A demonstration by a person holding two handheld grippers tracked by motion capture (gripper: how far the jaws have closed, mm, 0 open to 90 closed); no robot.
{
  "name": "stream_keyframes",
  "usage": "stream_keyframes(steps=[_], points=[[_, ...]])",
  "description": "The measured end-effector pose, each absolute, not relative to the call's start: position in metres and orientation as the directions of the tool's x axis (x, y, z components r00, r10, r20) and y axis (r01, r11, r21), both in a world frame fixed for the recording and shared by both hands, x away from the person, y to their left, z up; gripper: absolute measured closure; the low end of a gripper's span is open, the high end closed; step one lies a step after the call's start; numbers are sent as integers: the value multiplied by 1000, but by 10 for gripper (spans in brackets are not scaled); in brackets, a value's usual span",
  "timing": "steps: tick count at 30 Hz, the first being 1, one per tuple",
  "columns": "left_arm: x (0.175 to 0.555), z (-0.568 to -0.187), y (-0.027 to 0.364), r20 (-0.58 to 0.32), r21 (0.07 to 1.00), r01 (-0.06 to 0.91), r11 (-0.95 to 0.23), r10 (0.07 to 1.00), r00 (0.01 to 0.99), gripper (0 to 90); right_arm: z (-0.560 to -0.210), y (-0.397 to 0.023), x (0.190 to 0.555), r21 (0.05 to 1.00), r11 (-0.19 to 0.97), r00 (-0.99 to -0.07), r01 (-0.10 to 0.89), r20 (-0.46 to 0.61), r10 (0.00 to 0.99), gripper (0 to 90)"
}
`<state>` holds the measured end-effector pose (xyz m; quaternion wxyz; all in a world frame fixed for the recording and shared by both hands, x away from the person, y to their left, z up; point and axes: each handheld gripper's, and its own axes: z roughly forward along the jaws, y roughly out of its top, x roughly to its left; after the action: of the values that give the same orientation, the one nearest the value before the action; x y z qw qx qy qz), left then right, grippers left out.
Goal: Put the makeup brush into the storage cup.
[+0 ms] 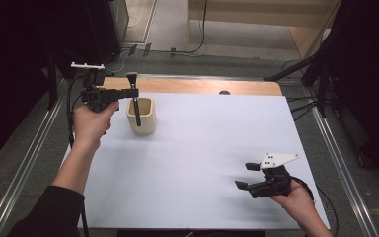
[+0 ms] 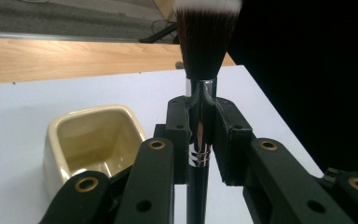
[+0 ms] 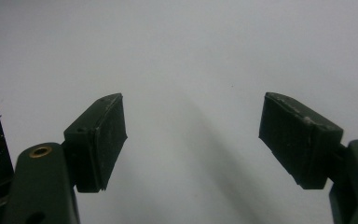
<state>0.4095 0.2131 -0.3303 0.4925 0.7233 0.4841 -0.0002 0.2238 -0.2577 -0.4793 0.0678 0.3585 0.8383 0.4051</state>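
A black-handled makeup brush (image 1: 135, 101) stands upright, its lower end inside a cream square cup (image 1: 141, 115) at the table's back left. My left gripper (image 1: 130, 92) is shut on the brush's handle just below the silver ferrule (image 2: 200, 93), with the dark, white-tipped bristles (image 2: 205, 37) above the jaws. The cup (image 2: 91, 140) sits below and to the left in the left gripper view. Over the white table's front right, my right gripper (image 1: 246, 176) is held open, with nothing but bare tabletop between its pads (image 3: 105, 140).
The white table sheet (image 1: 202, 148) spreads between the two hands. A bare wooden strip (image 1: 192, 86) runs along the far edge. Metal rails (image 1: 340, 163) flank both sides, and cables and stands lie on the floor behind.
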Motion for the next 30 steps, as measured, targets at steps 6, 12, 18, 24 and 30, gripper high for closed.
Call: stream_keyframes(steps=[6, 12, 18, 24, 30], points=[[418, -330, 215, -465, 733, 680, 4, 733, 497, 780, -479, -258, 224, 730, 410, -730, 547, 176, 660, 239], [424, -328, 212, -442, 774, 632, 49, 756, 483, 780, -479, -258, 224, 729, 411, -731, 548, 178, 659, 238], [428, -327, 208, -413, 794, 605, 59, 783, 465, 780, -479, -258, 224, 729, 410, -731, 548, 179, 658, 239], [431, -331, 206, -397, 819, 568, 81, 795, 459, 780, -479, -258, 224, 728, 412, -732, 548, 179, 657, 239], [432, -334, 204, -346, 848, 525, 74, 827, 442, 780, -479, -257, 224, 728, 416, -735, 545, 176, 655, 239]])
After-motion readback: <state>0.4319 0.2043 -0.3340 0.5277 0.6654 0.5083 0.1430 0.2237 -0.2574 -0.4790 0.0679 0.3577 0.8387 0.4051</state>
